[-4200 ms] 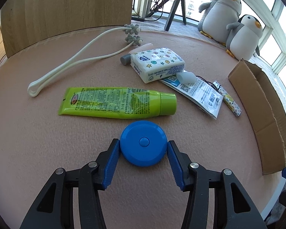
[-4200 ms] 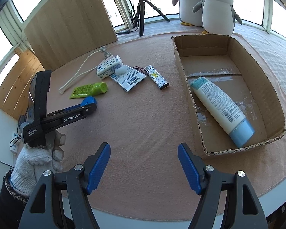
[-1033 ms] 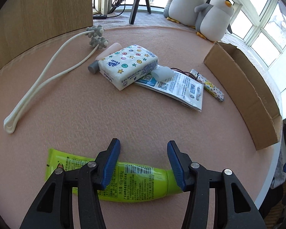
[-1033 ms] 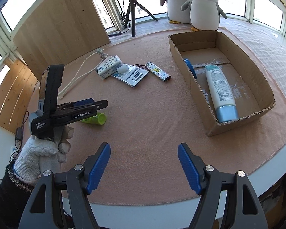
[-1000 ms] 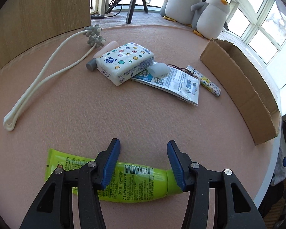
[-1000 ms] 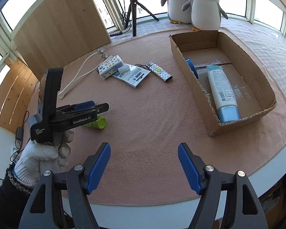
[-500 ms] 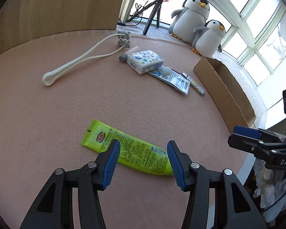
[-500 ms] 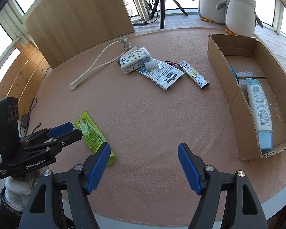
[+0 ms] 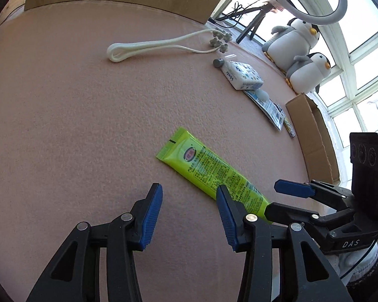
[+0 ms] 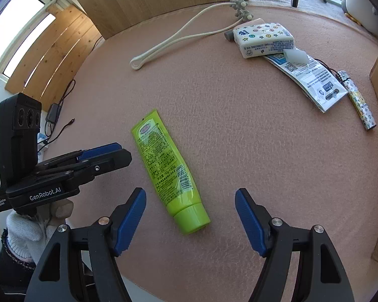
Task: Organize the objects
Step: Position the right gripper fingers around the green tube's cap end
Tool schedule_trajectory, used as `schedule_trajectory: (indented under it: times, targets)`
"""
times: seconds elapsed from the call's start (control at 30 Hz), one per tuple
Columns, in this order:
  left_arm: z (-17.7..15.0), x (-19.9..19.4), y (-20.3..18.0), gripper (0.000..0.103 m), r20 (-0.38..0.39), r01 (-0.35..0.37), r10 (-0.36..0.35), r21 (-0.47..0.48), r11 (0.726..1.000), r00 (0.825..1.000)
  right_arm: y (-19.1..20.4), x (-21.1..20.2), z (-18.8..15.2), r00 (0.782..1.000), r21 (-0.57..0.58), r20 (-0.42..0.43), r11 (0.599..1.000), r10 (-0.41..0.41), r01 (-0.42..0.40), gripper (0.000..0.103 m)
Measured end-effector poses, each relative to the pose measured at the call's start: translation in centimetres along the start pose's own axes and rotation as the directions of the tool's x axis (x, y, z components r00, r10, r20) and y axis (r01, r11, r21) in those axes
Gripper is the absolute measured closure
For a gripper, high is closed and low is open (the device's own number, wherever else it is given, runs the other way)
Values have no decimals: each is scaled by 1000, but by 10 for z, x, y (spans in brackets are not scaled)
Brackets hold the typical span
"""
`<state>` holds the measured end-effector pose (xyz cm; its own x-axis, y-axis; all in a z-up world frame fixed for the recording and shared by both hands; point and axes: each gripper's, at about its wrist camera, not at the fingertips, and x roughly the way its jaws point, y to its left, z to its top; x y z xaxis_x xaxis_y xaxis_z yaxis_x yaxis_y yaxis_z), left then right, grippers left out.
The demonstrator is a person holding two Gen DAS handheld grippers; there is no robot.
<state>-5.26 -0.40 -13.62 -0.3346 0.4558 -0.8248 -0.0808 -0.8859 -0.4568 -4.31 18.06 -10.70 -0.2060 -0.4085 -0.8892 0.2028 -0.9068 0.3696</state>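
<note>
A lime green tube (image 10: 167, 168) lies flat on the pink felt table, cap end toward me. My right gripper (image 10: 190, 210) stands open just above the cap, a finger on each side, not touching. The same green tube (image 9: 209, 168) runs diagonally in the left wrist view, its cap end hidden behind my left gripper's right finger. My left gripper (image 9: 189, 202) is open and empty, to the left of the tube. The cardboard box (image 9: 312, 136) stands at the right table edge.
A white tissue pack (image 10: 264, 39), a printed packet (image 10: 312, 78), a patterned lighter (image 10: 360, 107) and a cream looped massager (image 10: 184, 37) lie farther back. Two plush penguins (image 9: 300, 58) and a tripod stand beyond the table. A gloved hand (image 10: 32, 222) holds the left gripper.
The blue round tape measure went from the left gripper into the box. Both grippers swung back toward the green tube; the right gripper now sits low over its cap and the left has shifted aside.
</note>
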Motion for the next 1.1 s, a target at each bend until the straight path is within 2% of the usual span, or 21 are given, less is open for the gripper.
schedule_trajectory:
  times: [0.1,0.23,0.33,0.5,0.6,0.73,0.93,1.1]
  targets:
    - [7,7,2,59,-11,1,-1,4,1000,1000,0,2,-4,1000,12,2,1000,7,-7,34]
    - [18,15,-7,61,-12,-2,2,32,999,1000,2,5,-11,1000,24,0,1000,19,-19,55]
    - [29,23,-16,61,-18,-11,12,63,998,1000,4,8,-16,1000,30,-8,999,19,-19,62]
    - [44,40,-36,61,-31,-7,11,113,994,999,14,11,-21,998,29,-15,998,62,-62,62]
    - [50,46,-45,61,-33,-8,13,138,990,999,16,13,-23,998,26,-20,998,59,-58,62]
    - [48,32,-36,59,-8,-9,10,128,992,1000,3,4,-25,997,75,-5,995,71,-71,62]
    - [25,6,0,49,-3,-2,3,55,998,1000,-28,-6,-17,996,183,31,979,89,-93,62]
    - [3,1,-10,35,-26,73,-72,42,996,997,-35,3,-9,990,191,9,972,139,-138,62]
